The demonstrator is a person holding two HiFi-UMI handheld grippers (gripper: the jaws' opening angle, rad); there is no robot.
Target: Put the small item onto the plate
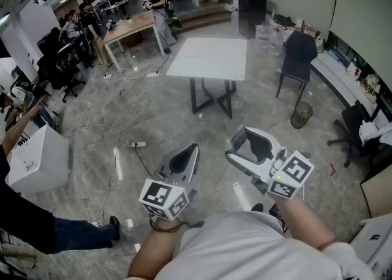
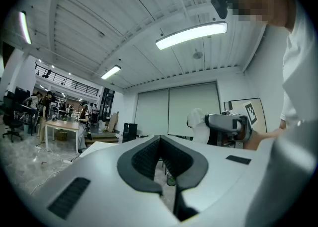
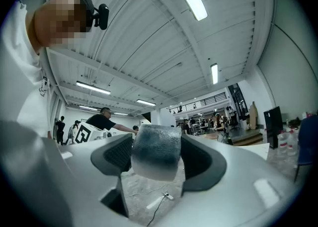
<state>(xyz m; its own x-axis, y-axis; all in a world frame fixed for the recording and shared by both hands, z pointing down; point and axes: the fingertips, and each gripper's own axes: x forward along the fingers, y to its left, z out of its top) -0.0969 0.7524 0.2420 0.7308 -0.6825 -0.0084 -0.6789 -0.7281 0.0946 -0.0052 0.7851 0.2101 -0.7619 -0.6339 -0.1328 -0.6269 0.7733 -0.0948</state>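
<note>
From where I stand, the right gripper (image 1: 250, 145) has the small item (image 3: 155, 152) clamped between its jaws at lower centre, the left gripper (image 2: 160, 146) is closed and empty, and the carry seemingly needs the white table (image 1: 208, 58) at upper centre, no plate discernible.

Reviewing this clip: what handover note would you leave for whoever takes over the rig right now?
Left hand-held gripper: jaws together, empty.
Right hand-held gripper: closed on the small item, a silvery-grey lump, held in the air.
White table stands ahead across the floor; no plate can be made out from here.
Done: item is in the grip.
Left: find the plate, carry the item over, set it down, release.
</note>
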